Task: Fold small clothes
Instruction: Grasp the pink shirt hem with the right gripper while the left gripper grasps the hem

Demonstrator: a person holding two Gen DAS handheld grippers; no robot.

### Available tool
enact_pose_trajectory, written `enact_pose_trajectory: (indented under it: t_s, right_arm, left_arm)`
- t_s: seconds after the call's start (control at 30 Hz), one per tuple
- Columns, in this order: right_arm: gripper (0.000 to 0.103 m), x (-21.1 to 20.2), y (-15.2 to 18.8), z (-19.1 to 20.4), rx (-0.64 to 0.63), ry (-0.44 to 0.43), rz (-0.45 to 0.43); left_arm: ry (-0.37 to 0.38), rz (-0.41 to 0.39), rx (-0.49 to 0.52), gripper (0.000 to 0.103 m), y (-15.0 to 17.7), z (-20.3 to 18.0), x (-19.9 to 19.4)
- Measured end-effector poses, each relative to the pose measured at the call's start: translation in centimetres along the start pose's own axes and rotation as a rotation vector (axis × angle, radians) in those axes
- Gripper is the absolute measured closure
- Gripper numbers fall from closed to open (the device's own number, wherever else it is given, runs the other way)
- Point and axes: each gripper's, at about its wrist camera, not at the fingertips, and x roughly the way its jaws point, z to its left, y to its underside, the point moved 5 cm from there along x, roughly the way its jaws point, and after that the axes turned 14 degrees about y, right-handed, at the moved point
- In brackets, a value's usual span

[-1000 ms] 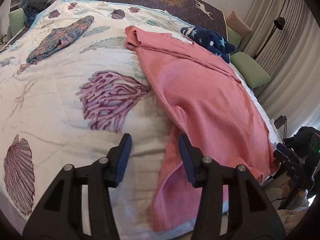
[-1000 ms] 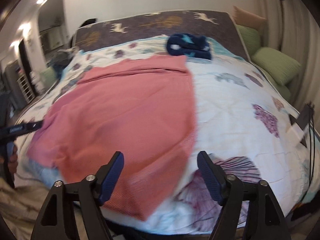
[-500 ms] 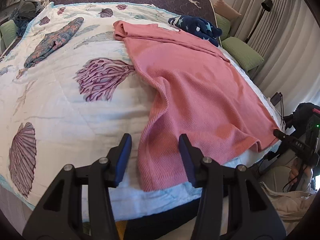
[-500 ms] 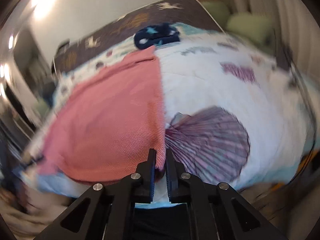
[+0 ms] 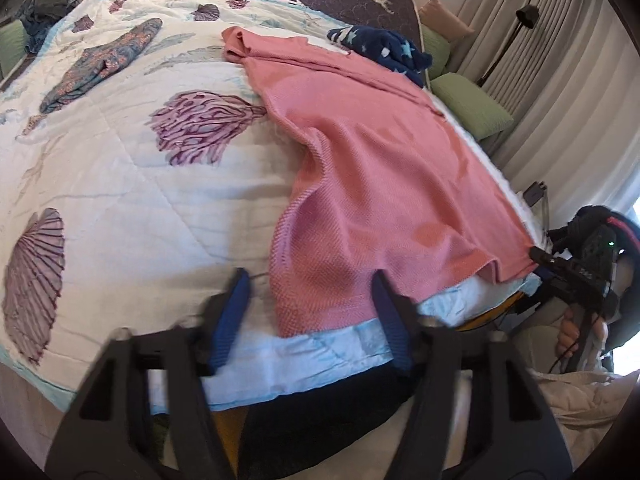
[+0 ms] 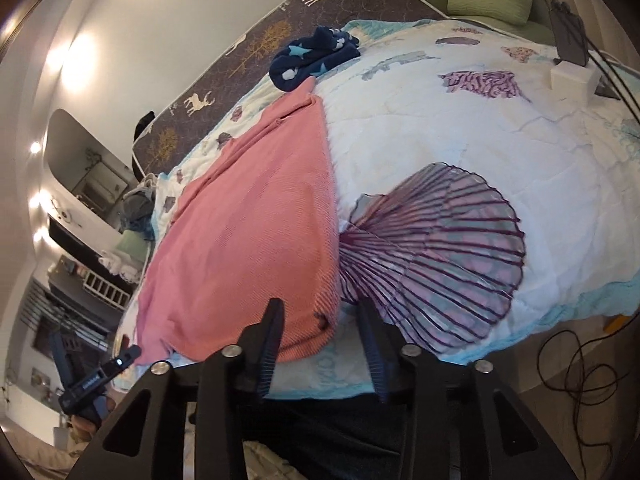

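A pink knitted garment lies spread flat on the bed quilt, its hem at the near edge. My left gripper straddles the hem's left corner; its blue pads stand clear of the cloth while the jaws are closing. In the right wrist view the same pink garment has its other hem corner between the jaws of my right gripper, which are opening without pressing on it. Each gripper also shows in the other's view: right gripper, left gripper.
A navy star-print garment and a blue floral garment lie farther up the bed. Green pillows and a floor lamp stand by the curtains. A phone on a white box sits on the quilt; cables trail on the floor.
The left view drew back to the bed's near edge, bringing the hem corner between the jaws. The right gripper rolled, closed at the hem corner half a second ago, and now stands apart again.
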Motion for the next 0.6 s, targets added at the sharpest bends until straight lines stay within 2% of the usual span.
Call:
enact_pose_trajectory:
  t_s: [0.03, 0.07, 0.1, 0.13, 0.17, 0.27, 0.33, 0.4, 0.47, 0.53, 0.6]
  right_arm:
    - [0.062, 0.1, -0.1, 0.1, 0.003, -0.005, -0.002]
    - [0.063, 0.3, -0.4, 0.2, 0.007, -0.004, -0.003]
    - [0.069, 0.5, -0.6, 0.3, 0.006, 0.006, -0.003]
    - [0.101, 0.7, -0.8, 0.4, 0.005, 0.034, -0.007]
    - [0.099, 0.8, -1.1, 0.4, 0.012, 0.057, 0.001]
    - [0.099, -0.4, -1.6, -0.3, 0.119, -0.049, 0.008]
    - [0.099, -2.0, -2.0, -0.4, 0.120, -0.082, -0.014]
    - [0.099, -3.1, -2.3, 0.0, 0.077, -0.065, -0.040]
    - [0.099, -3.1, -2.5, 0.2, 0.036, -0.014, -0.052]
    - [0.097, -2.2, -2.3, 0.3, 0.019, 0.030, -0.031]
    - [0.096, -1.3, -1.8, 0.2, 0.009, 0.037, 0.008]
  left_arm:
    - [0.025, 0.004, -0.019, 0.096, 0.0, 0.1, 0.2]
    - [0.052, 0.004, -0.053, 0.095, 0.1, 0.3, 0.4]
    - [0.066, -0.013, -0.070, 0.095, 0.0, 0.3, 0.4]
    - [0.073, -0.030, -0.078, 0.096, 0.0, 0.2, 0.1]
    - [0.075, -0.041, -0.079, 0.096, 0.0, 0.0, -0.3]
    - [0.150, -0.094, -0.078, 0.096, 0.0, -1.5, -3.3]
    - [0.149, -0.114, -0.033, 0.096, -0.1, -2.4, -5.1]
    - [0.137, -0.114, 0.001, 0.097, 0.1, -2.7, -6.2]
    - [0.131, -0.092, 0.003, 0.097, 0.6, -2.3, -6.0]
    - [0.115, -0.059, -0.021, 0.097, 1.2, -1.6, -5.0]
    - [0.108, -0.033, -0.044, 0.097, 1.9, -1.1, -3.9]
